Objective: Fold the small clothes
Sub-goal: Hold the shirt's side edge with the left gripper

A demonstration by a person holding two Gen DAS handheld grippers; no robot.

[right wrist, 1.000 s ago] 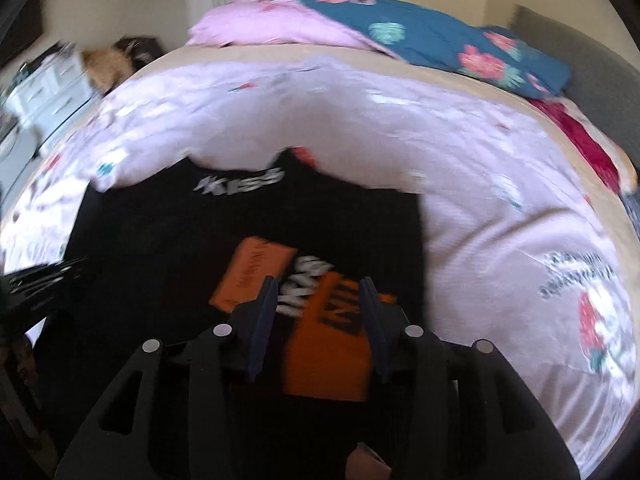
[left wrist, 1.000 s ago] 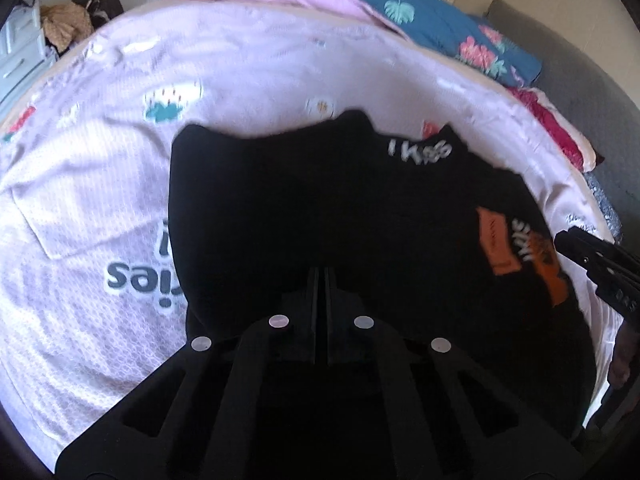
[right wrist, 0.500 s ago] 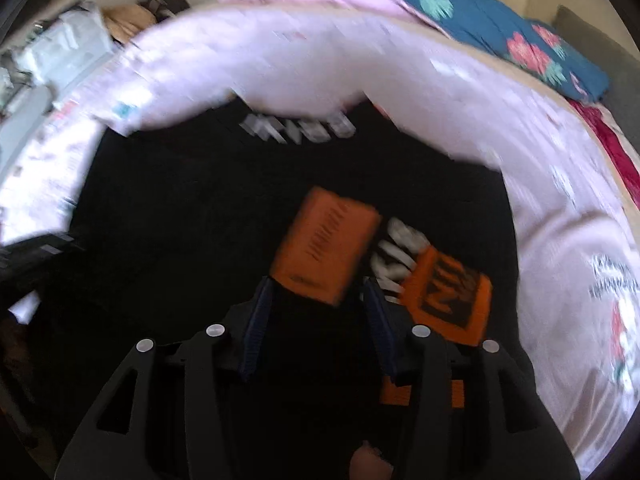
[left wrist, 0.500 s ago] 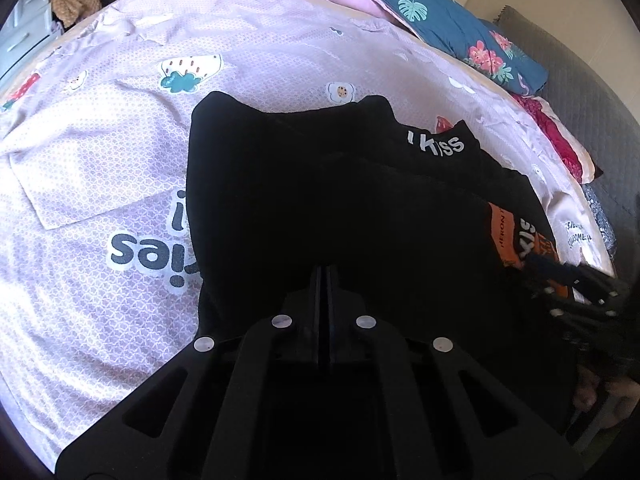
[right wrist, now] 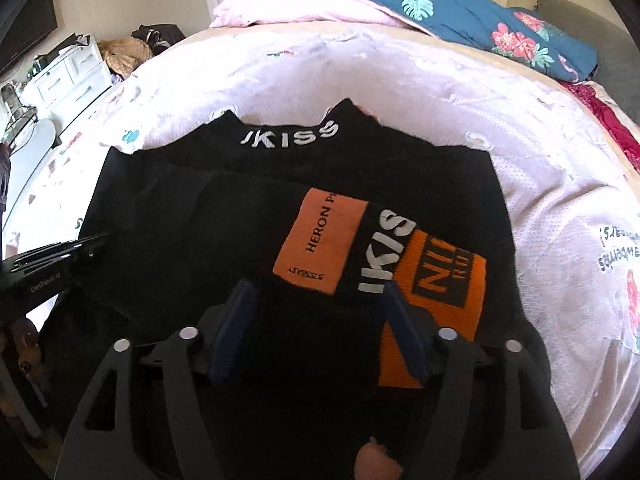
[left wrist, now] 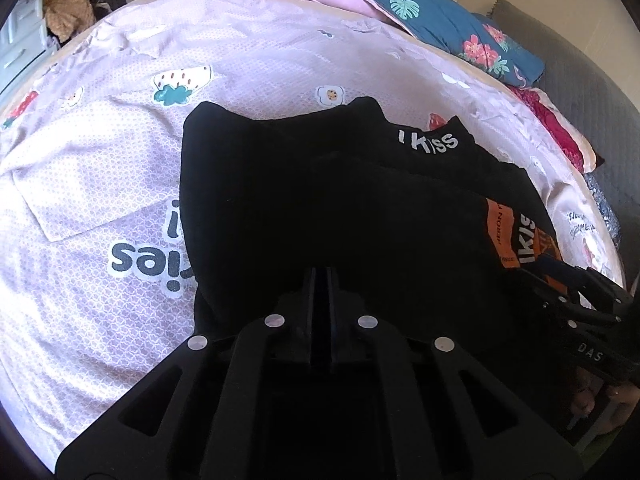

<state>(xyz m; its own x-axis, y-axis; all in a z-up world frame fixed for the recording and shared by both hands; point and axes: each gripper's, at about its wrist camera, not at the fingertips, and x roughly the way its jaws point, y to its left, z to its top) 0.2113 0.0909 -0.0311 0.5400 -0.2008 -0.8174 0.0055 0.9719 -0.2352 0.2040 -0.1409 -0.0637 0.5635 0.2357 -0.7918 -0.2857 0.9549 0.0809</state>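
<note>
A black garment (left wrist: 320, 200) with white "IKISS" lettering and orange patches (right wrist: 320, 248) lies on the bed, its near part folded over its far part. My left gripper (left wrist: 320, 274) is shut low over the near edge, with black cloth gathered at its tips. My right gripper (right wrist: 316, 286) hangs just above the orange patches; its jaws are opening and the blue pads (right wrist: 236, 320) stand apart from the cloth lying between them. Each gripper shows in the other's view, the right gripper (left wrist: 560, 280) at the right and the left gripper (right wrist: 80, 244) at the left.
The bed sheet (left wrist: 120, 160) is pale pink with printed fruit and letters. Pink and teal floral bedding (right wrist: 440, 4) is piled at the far end. A white drawer unit (right wrist: 68, 68) and a heap of clothes stand left of the bed. A grey headboard (left wrist: 580, 80) is on the right.
The right gripper's jaws have spread wider and it has sunk toward the garment. The orange patches now lie flat on the cloth. The left gripper stays shut.
</note>
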